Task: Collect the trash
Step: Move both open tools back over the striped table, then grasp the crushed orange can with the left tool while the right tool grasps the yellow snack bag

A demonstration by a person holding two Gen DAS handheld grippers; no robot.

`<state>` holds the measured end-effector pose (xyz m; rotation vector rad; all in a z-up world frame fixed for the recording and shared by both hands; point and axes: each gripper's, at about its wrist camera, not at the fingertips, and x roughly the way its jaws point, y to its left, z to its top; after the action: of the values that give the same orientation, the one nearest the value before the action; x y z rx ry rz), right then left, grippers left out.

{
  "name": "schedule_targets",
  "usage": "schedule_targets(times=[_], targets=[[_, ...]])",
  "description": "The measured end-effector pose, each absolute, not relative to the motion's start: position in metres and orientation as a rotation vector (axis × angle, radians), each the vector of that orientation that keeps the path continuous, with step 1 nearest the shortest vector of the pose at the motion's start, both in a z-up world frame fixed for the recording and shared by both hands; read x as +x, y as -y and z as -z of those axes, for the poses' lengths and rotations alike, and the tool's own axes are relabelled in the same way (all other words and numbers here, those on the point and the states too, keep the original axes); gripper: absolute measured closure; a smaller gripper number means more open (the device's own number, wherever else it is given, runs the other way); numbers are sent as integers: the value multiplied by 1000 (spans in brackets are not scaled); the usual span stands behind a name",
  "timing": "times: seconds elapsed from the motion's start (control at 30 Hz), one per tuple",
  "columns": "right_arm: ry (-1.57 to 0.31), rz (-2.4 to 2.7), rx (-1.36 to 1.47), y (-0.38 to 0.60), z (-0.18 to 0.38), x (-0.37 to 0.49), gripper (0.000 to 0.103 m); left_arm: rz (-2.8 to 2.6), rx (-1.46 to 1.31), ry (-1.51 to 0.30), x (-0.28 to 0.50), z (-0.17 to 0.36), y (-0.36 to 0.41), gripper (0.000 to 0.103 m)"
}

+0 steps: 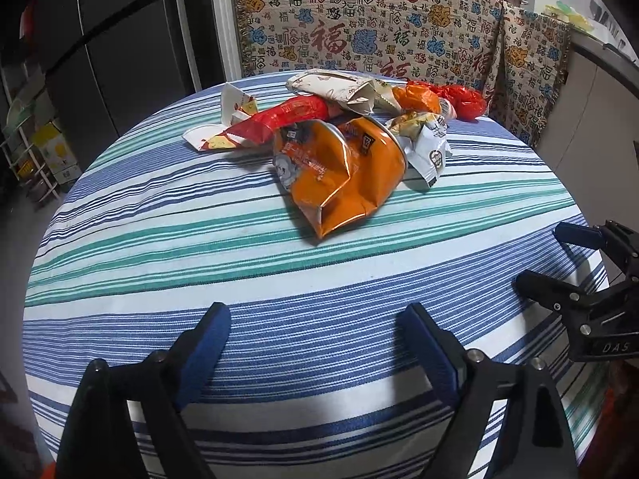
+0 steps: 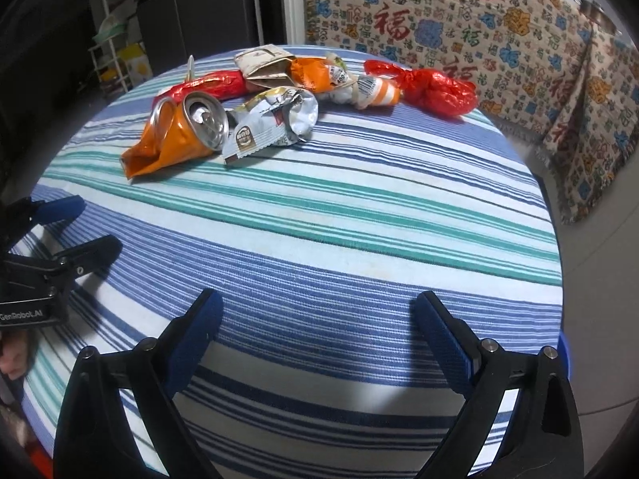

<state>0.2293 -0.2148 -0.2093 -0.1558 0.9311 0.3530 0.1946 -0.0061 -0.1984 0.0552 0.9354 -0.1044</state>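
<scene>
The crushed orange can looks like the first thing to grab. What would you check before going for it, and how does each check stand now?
1. Left gripper jaws open and empty: ok.
2. Right gripper jaws open and empty: ok.
3. Orange can in plain sight, nothing on top: ok.
4. Can apart from the silver wrapper: not ok, they touch.
5. Striped tablecloth bare between jaws and can: ok.
6. Bin for the trash in view: not ok.
</scene>
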Motion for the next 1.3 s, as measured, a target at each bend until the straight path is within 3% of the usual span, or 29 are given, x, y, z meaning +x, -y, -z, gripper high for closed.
schedule_targets(times=[0.67, 1.13, 1.3], targets=[[-916, -351, -155, 218, 210, 231, 1, 118, 18, -923, 192, 194, -1, 11], [-914, -352, -157, 218, 210, 231, 0, 88, 40, -823, 241, 149, 13, 13], [-914, -354, -158, 219, 210, 231, 0, 63, 56, -840, 258, 156, 16, 25]])
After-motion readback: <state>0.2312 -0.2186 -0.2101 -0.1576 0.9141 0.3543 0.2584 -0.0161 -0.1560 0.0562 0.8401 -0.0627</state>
